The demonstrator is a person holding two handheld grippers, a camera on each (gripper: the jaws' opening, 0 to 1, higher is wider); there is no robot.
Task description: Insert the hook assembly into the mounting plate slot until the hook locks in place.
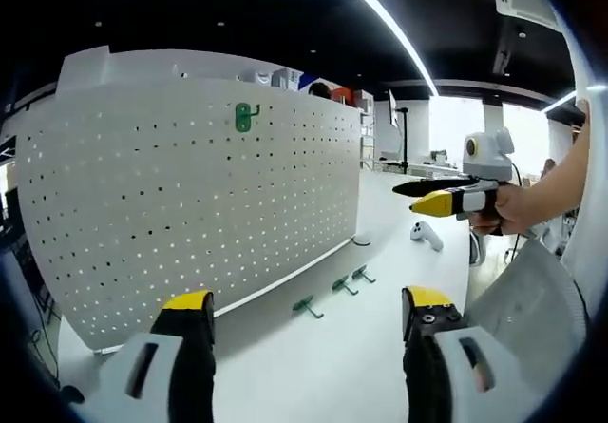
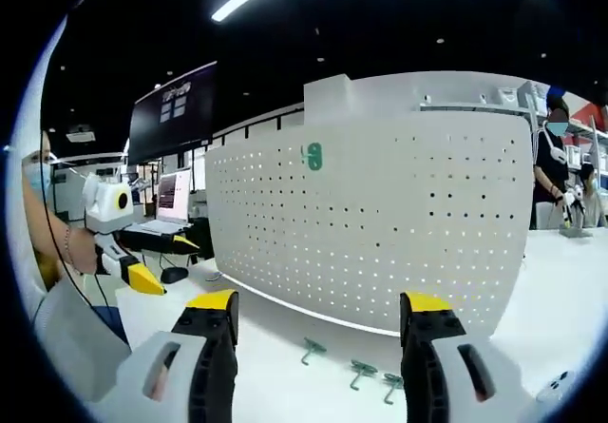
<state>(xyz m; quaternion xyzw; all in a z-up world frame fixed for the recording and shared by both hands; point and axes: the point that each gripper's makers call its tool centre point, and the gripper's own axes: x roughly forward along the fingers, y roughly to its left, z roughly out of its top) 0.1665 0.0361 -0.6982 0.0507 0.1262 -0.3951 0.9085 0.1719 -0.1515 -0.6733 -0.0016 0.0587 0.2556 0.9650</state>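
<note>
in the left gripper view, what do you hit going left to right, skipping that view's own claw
pegboard → green hook mounted on the pegboard → three loose green hooks on the table → white controller → other claw held in a person's hand

Bright overhead striplight, fisheye-warped edges

One pegboard (image 1: 190, 204), four green hooks — one mounted (image 1: 244, 116), three loose (image 1: 332, 292).

3 green hooks (image 2: 353, 371) below pegboard (image 2: 380, 223)
</note>
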